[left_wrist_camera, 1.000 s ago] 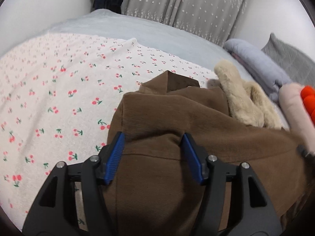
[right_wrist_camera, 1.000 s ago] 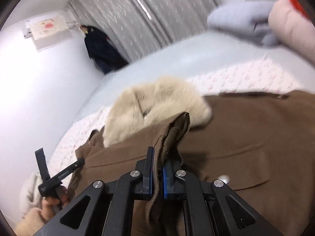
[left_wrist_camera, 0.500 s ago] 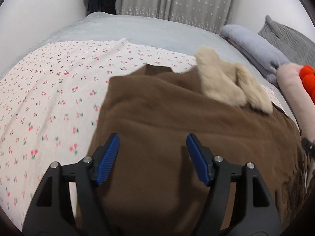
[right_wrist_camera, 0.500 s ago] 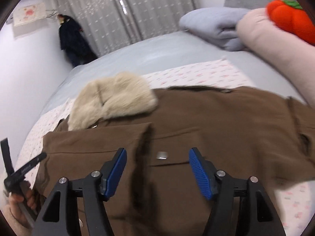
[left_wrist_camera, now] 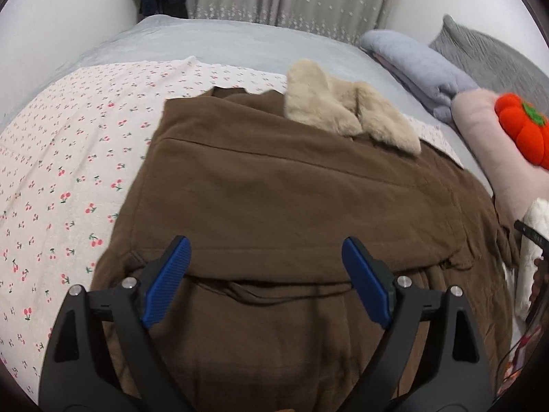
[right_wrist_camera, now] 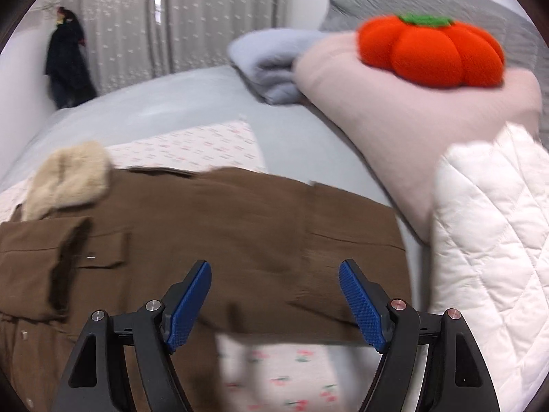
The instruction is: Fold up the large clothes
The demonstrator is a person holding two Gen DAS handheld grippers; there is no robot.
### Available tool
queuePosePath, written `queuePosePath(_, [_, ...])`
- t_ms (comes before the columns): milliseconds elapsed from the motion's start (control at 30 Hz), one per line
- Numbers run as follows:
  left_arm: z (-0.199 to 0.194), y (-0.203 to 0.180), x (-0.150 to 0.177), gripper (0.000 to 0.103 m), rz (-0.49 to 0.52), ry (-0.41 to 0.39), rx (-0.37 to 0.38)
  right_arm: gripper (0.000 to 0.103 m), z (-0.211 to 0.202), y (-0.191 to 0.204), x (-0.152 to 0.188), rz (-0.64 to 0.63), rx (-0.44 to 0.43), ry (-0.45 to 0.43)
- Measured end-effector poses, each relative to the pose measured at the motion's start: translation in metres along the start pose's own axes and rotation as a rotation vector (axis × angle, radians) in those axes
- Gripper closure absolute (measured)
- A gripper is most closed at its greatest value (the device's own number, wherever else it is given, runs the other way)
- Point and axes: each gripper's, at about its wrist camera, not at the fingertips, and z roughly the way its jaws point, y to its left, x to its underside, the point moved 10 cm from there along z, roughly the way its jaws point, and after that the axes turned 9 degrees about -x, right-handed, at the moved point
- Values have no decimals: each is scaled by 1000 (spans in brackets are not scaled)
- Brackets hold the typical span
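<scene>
- Left claw (left_wrist_camera: 266, 267): blue pads spread wide, just been opening, nothing between them; hovering over the brown coat (left_wrist_camera: 274, 189), no cloth gripped.
- Right claw (right_wrist_camera: 274, 295): likewise wide, just been opening, empty, poised above the coat's near hem (right_wrist_camera: 291, 322) close to the white quilted item (right_wrist_camera: 490, 240).
- Brown coat lying on the cherry-print sheet (left_wrist_camera: 68, 171) on the bed, one side already folded over the body, beige fur collar (left_wrist_camera: 343, 113) at the far end.
- Risk, as a judgement: folded flap likely to spring back or slide, heavy cloth with nothing pinning it.
- Risk: next pinch could catch a single layer or drag the sheet along, spoiling the fold.
- Risk: bulky collar may keep the bundle from lying flat; right claw close enough to snag the quilted item.
- Left view only: full folded panel, its seam lines and the loose crease near the pads, plus a wide stretch of sheet.
- Right view only: chest pocket flap (right_wrist_camera: 103, 250), the hem edge with sheet beyond, the orange pumpkin cushion (right_wrist_camera: 429, 51) atop the pink pillow (right_wrist_camera: 394, 130); blurred throughout, fine detail unclear.
</scene>
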Motion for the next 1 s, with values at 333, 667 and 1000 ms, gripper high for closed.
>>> queuePosePath(333, [-6,-15,15,13,20,38,61,51,65,-58,38,162,40,179])
queuePosePath(667, [-11,5,7,13,-52,81,109,92,12,-47,-23,172,11,52])
queuePosePath(1000, [-17,28,-4,13,-123,87,135,93,-103,56,-131,116,-218,-87])
